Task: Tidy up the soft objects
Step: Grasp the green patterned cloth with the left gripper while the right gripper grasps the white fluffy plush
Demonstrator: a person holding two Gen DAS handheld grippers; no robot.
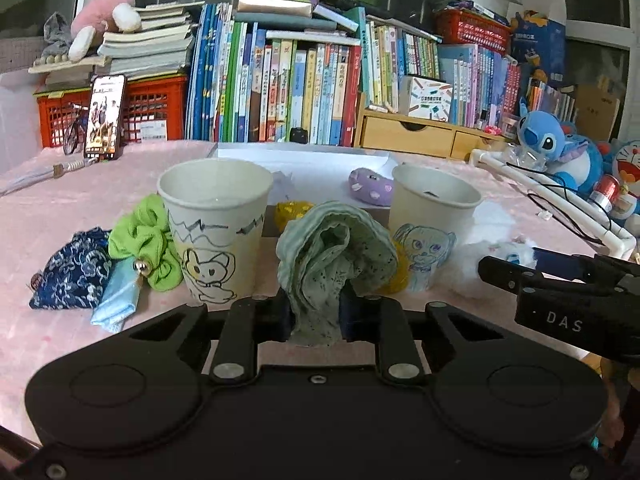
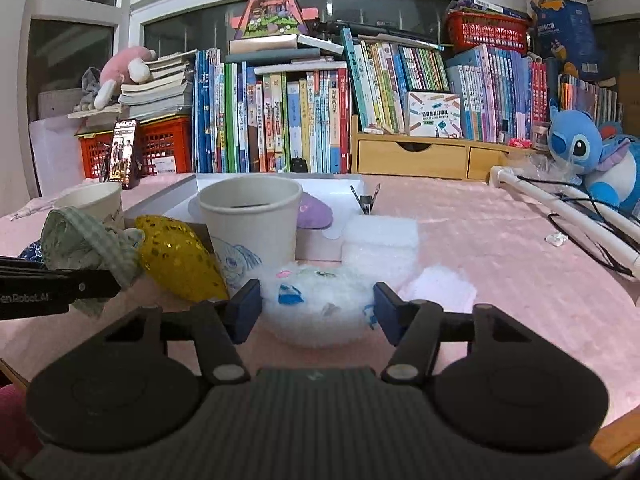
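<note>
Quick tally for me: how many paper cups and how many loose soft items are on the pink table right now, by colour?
Paper cups: 2
Green soft items: 2, scrunchie, pale green cloth
Blue soft items: 2, navy pouch, light blue cloth
Yellow sequin item: 1
Purple plush: 1
White fluffy plush: 1
Total: 9

Pink tablecloth (image 2: 500, 248) — cups (image 1: 216, 216), soft toys (image 2: 316, 308)

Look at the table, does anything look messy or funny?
Mostly a loose jumble: a green scrunchie, blue patterned pouch and light blue cloth lie heaped beside the left paper cup. A yellow sequin pouch leans against the other cup. Nothing looks spilled or broken.
</note>
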